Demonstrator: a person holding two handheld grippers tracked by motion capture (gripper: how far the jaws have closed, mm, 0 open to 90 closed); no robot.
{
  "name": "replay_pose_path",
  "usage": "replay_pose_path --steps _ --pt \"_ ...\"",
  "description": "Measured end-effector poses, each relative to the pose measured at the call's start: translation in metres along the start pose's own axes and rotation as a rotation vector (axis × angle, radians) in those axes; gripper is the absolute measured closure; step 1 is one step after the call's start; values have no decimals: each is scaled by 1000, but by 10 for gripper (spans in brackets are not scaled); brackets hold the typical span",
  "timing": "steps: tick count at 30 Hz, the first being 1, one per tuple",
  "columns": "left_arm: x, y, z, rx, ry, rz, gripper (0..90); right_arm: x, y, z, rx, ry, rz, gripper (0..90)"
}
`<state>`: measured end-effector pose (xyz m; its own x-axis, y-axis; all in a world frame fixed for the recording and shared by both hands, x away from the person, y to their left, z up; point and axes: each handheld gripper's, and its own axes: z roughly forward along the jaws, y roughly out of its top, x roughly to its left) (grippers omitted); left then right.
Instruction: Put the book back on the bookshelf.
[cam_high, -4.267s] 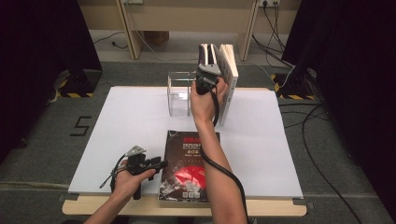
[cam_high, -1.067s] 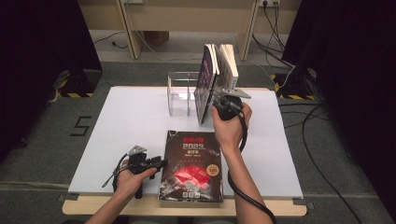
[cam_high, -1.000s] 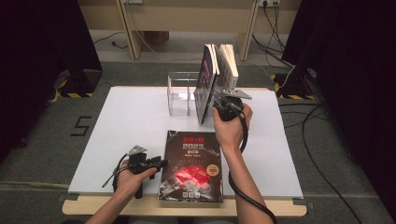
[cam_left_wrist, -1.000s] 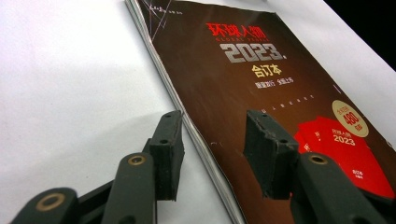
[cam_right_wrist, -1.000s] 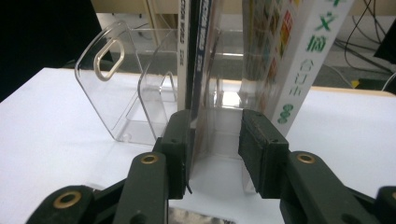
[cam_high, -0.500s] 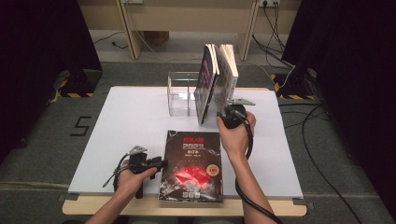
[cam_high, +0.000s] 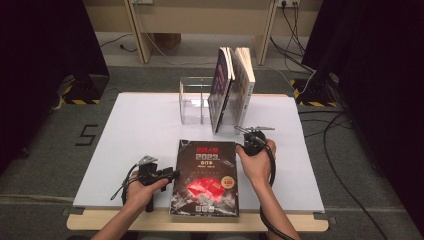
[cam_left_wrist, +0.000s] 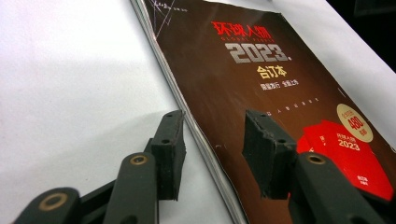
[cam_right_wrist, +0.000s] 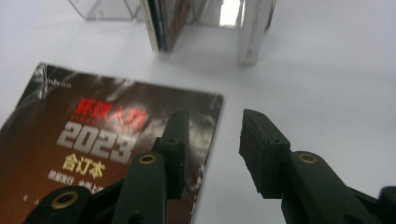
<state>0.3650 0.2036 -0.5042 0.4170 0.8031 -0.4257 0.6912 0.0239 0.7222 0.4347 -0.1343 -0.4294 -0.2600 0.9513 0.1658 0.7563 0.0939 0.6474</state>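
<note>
Here, a dark magazine (cam_high: 204, 177) is seen lying flat on the white table (cam_high: 130, 130), close to the near edge, with its cover up; red and silver print and a red patch are shown on it. Its left edge is straddled by the left gripper (cam_left_wrist: 212, 140), whose jaws stand apart, one over the table and one over the cover, with nothing pinched. Its far right corner is met by the right gripper (cam_right_wrist: 212, 142), held low by the right hand (cam_high: 257, 162); the jaws are parted and clear of the paper, one above the corner and one above bare table. Beyond the magazine, a clear stand (cam_high: 192, 102) is placed toward the far edge of the table. Two upright books (cam_high: 232, 87) are propped at its right end, leaning slightly. Cables (cam_high: 345, 165) are trailed across the grey floor around the table.
</note>
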Motion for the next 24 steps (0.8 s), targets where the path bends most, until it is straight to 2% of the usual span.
replay_pose_path --steps 10,13,17,21,24 --pt "-5 0 3 2 20 6 599 -4 -25 7 52 24 11 624" --pt "-7 1 4 12 18 3 611 -4 -26 8 53 28 9 623" --pt "-9 3 5 30 42 12 638 -4 -26 8 52 30 9 623" --pt "-11 3 5 35 38 4 670 -6 -24 10 51 35 18 622" --pt "-14 2 7 38 25 18 671 -8 -20 12 55 39 21 620"
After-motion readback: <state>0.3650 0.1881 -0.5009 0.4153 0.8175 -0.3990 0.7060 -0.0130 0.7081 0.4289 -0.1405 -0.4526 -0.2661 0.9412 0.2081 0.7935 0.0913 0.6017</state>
